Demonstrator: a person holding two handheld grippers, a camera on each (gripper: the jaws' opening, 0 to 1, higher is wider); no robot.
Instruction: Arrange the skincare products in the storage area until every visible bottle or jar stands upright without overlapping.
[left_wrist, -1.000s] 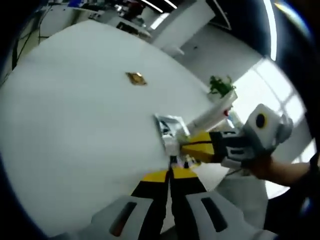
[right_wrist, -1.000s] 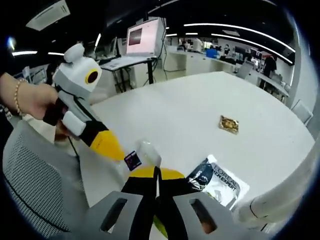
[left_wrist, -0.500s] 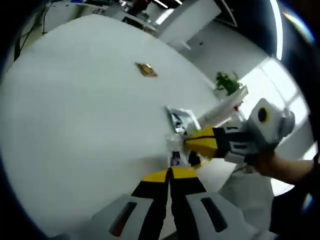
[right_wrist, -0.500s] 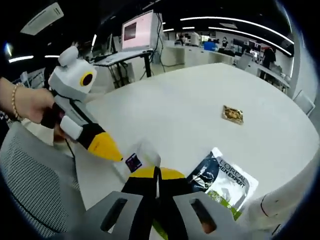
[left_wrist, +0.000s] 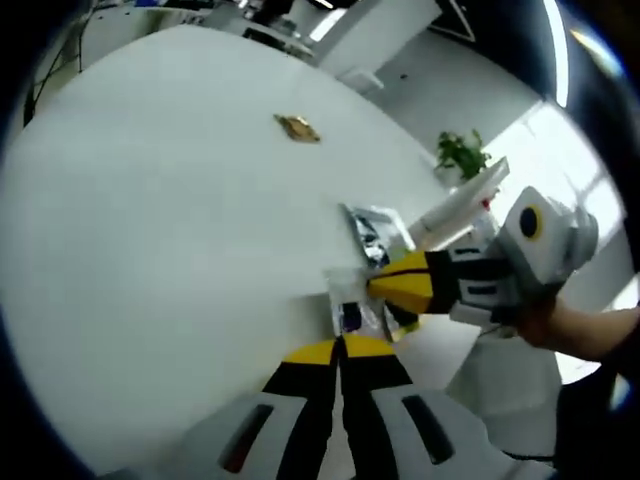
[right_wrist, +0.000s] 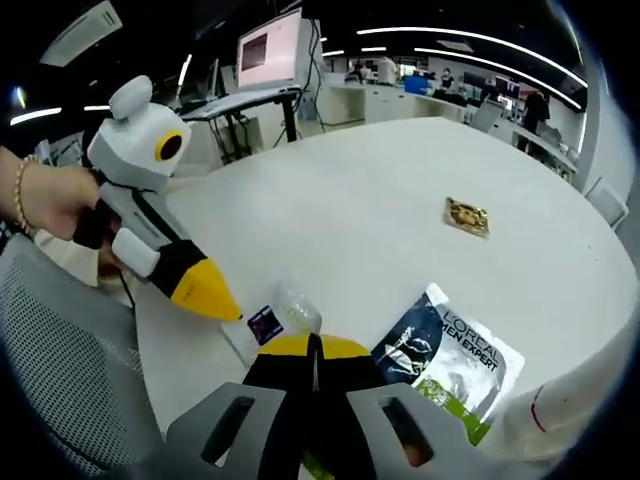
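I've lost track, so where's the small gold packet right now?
In the right gripper view the small gold packet lies flat on the white table, alone, beyond the L'Oreal sachet.

The worktop (right_wrist: 380, 200) is plain white. The sachet (right_wrist: 447, 355) is dark blue and white with green. A small packet (right_wrist: 467, 216) is gold-brown patterned.

I read "L'ORÉAL MEN EXPERT" on the sachet (right_wrist: 448, 352) lying on my table (right_wrist: 380, 210). The small dark label (right_wrist: 264, 322) beside my jaws is unreadable.
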